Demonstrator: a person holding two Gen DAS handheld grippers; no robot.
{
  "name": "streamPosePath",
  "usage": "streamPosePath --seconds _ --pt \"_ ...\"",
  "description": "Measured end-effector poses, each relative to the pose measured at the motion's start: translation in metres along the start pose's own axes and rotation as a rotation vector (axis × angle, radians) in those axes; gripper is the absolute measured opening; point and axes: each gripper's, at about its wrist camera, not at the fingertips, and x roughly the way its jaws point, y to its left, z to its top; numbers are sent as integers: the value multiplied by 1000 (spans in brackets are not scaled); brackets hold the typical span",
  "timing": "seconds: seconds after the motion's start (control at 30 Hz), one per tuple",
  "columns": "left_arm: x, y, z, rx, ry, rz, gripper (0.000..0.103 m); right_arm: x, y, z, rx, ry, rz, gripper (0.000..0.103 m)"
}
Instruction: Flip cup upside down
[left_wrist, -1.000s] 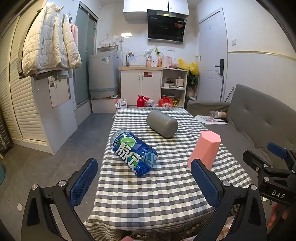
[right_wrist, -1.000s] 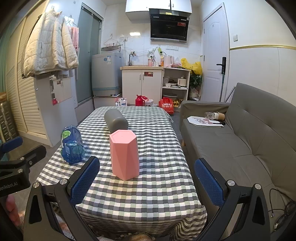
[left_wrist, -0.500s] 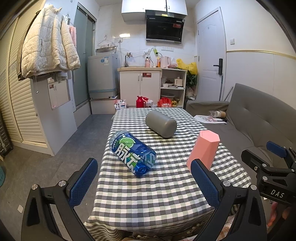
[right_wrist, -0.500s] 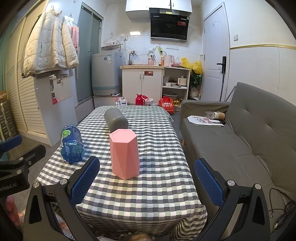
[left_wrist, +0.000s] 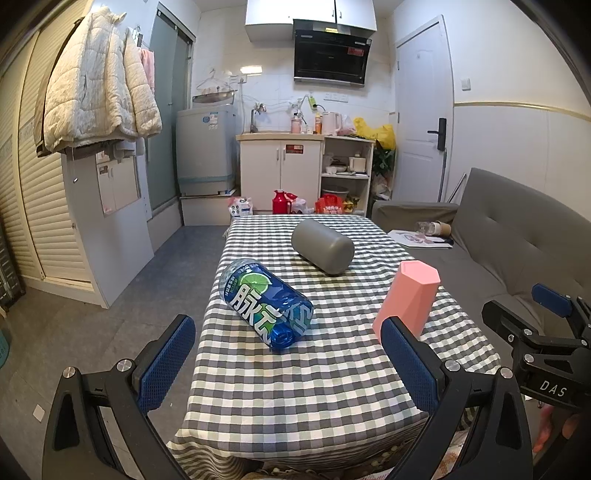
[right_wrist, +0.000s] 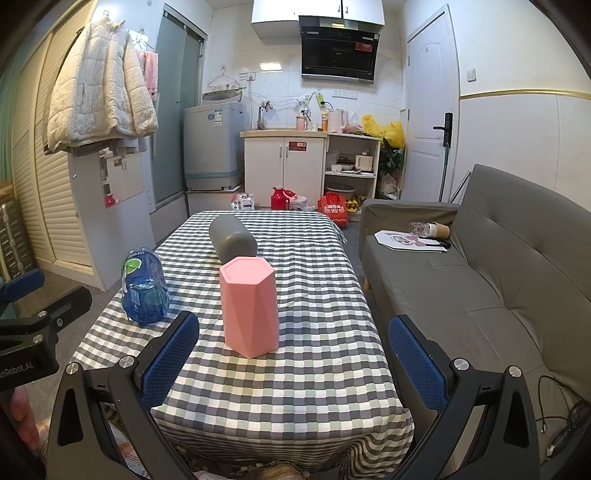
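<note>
Both the left gripper (left_wrist: 288, 363) and right gripper (right_wrist: 293, 360) are hanging wide apart, gripping nothing, while the pink cup (right_wrist: 249, 306) is standing closed-end-up on the checked table (right_wrist: 295, 391).

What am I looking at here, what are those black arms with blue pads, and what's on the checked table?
These are two handheld grabbing tools, one in each of a person's hands, each with a wide-angle camera looking forward between its two fingers. One picture comes from the left claw, the other from the right claw. The blue pads are the fingers' grip surfaces. Both claws are open and hold nothing. On the table with the checked cloth stands a pink cup with its closed end on top. A blue bottle and a grey cylinder lie on their sides. In the right claw's picture the pink cup stands almost straight ahead; a grey sofa is beside the table.
</note>
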Motion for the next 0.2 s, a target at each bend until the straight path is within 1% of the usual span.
streamPosePath --seconds 0.2 --pt "-1 -1 -1 2 -4 0 103 0 0 0 -1 -1 0 103"
